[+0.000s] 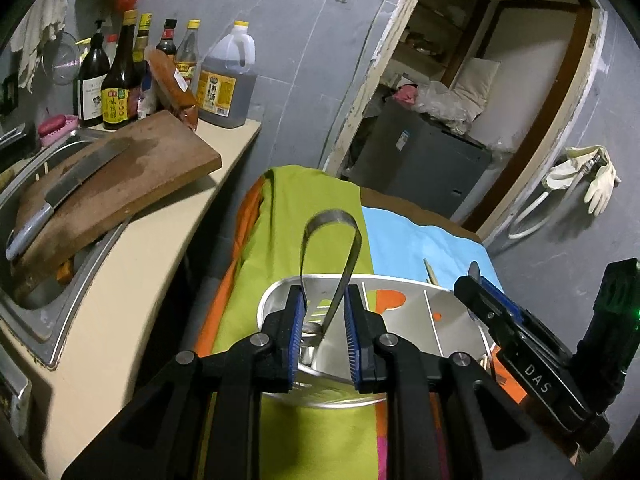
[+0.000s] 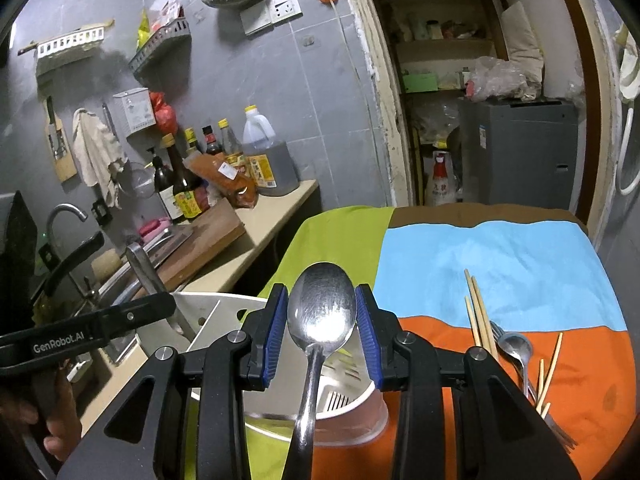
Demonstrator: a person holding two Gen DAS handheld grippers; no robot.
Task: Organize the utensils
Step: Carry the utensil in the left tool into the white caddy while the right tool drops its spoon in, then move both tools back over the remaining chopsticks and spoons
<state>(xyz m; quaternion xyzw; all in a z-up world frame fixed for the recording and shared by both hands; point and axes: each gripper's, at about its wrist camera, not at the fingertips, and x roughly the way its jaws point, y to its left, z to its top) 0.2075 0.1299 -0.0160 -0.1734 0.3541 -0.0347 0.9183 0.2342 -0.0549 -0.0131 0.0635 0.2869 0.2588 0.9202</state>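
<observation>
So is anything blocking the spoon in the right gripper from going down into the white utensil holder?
Nothing visible. The spoon sits between the right gripper's pads, directly above the white holder, whose slotted compartment below looks open.

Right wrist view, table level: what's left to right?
Left gripper → holder → spoon in right gripper → chopsticks → small spoon

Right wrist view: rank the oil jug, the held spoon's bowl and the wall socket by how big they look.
1. Spoon bowl, inflated by sitting right at the lens between the right tongs.
2. Oil jug.
3. Wall socket.

Jug and bowl look nearly alike, so that order is unsure.
</observation>
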